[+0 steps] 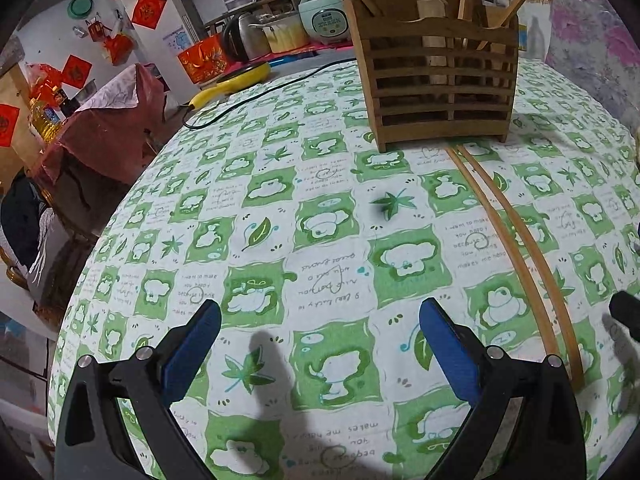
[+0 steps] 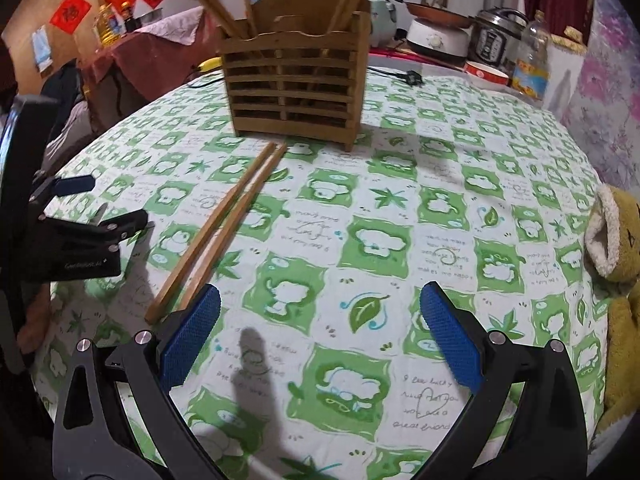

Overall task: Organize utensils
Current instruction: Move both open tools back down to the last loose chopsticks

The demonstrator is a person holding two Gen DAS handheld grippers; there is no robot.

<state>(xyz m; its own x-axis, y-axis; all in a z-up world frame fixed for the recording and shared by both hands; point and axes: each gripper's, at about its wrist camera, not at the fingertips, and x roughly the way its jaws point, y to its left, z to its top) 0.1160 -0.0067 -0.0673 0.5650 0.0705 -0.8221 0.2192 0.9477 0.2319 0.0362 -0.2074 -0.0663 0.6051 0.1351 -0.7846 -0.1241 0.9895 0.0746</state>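
Observation:
A slatted wooden utensil holder (image 1: 438, 80) (image 2: 294, 80) stands on the green-patterned tablecloth (image 1: 320, 216) (image 2: 380, 240) with several chopsticks upright in it. A pair of loose chopsticks (image 1: 520, 248) (image 2: 224, 224) lies on the cloth in front of the holder. My left gripper (image 1: 320, 336) is open and empty above the cloth, left of the chopsticks; it also shows in the right wrist view (image 2: 102, 204). My right gripper (image 2: 320, 320) is open and empty, its left finger next to the chopsticks' near ends. Its tip shows at the left wrist view's right edge (image 1: 626, 312).
A yellow stuffed toy (image 2: 618, 280) lies at the table's right edge. A black cable (image 1: 256, 96) and a yellow pan (image 1: 236, 80) lie at the far side. Cookers (image 2: 496, 36), a bottle (image 2: 530, 64) and a bowl (image 2: 486, 72) stand behind.

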